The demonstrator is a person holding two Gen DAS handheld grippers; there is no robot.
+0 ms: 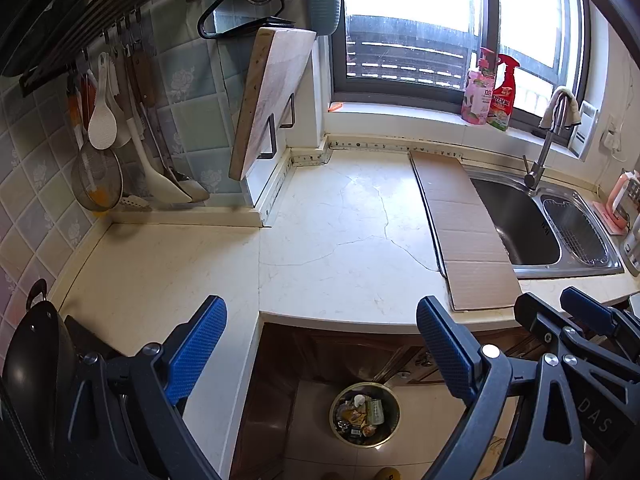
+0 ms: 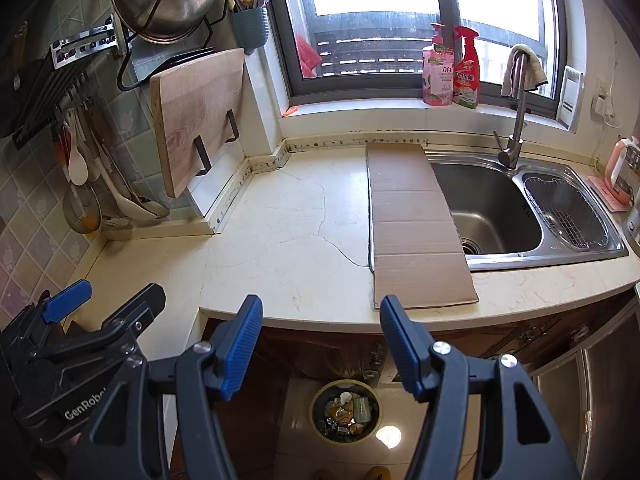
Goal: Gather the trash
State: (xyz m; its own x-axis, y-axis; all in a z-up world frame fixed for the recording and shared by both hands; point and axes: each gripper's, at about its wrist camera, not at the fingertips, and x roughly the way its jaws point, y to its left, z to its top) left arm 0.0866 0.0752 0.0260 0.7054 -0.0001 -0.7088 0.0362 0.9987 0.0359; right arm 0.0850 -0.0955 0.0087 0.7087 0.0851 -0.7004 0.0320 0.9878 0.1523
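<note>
You are facing a tiled wall hung with utensils (image 1: 108, 128), then a cracked, pale stone countertop (image 2: 288, 240) bearing flat cardboard (image 2: 416, 232) beside a steel sink (image 2: 492, 208). You are holding the left gripper (image 1: 320, 344) wide and the right gripper (image 2: 320, 340) narrower (both empty), while trash is sitting in the round bin (image 2: 345, 410) on the glossy floor below.

Two grippers (image 1: 320, 344) (image 2: 320, 344) up, one bin (image 2: 346, 410) on the floor, one cardboard strip (image 2: 416, 228), two bottles (image 2: 438, 74) (image 2: 466, 72) on the far sill, one cutting board (image 2: 200, 116), one tap (image 2: 516, 116), two sink basins (image 2: 488, 208) (image 2: 568, 212)
</note>
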